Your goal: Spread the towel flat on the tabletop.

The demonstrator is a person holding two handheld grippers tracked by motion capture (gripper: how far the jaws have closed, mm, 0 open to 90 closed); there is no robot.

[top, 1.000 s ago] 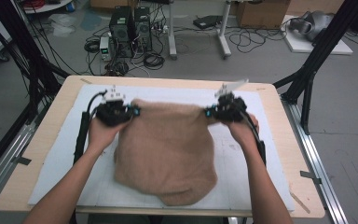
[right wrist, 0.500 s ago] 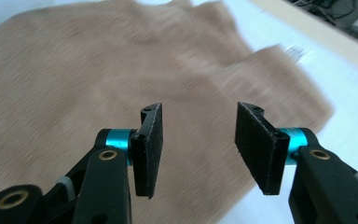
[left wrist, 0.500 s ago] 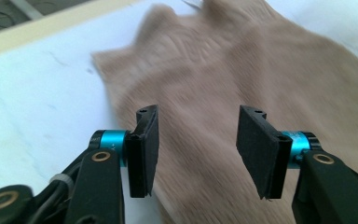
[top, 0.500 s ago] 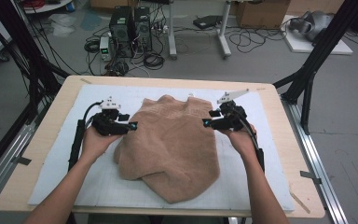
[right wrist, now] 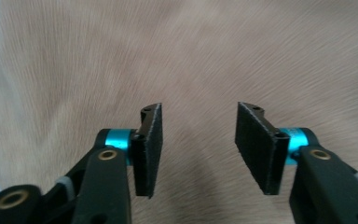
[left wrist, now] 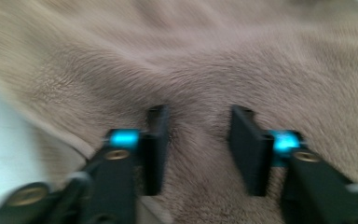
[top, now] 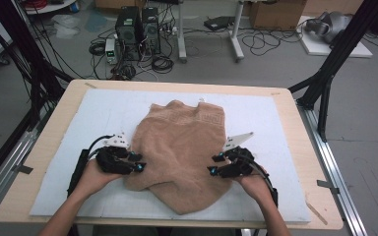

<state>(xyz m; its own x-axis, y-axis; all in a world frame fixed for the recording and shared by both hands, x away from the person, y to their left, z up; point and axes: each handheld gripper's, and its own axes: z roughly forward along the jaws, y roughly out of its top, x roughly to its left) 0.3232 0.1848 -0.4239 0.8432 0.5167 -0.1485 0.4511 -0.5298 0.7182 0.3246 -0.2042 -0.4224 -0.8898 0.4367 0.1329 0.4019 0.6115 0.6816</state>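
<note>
A tan fleece garment [top: 179, 147] is spread flat on the white mat [top: 285, 147] that covers the wooden table [top: 54, 123], roughly at the mat's middle, with its neck opening turned to the far edge and its rounded lower end near the person's side. The left gripper [top: 137, 162] is held at the garment's left edge, about halfway down its length, and the right gripper [top: 215, 164] is held at the garment's right edge, directly opposite across the fabric. Both are pointed inward toward the garment's middle, each carried in a hand whose forearm enters from the near side of the table. In the left gripper view, the left gripper [left wrist: 196, 140] is seen low over the fleece with its jaws parted; they have just been closing somewhat, fabric is visible in the gap between them, and the pads are not pressed together on it, so the garment is taken as released on this side, though the blur leaves light contact uncertain. In the right gripper view, the right gripper [right wrist: 199, 140] is seen with its jaws standing well apart above the fleece after a slight closing, and nothing is clamped between the pads. A strip of the mat is seen beside the garment's edge in the left gripper view.
</note>
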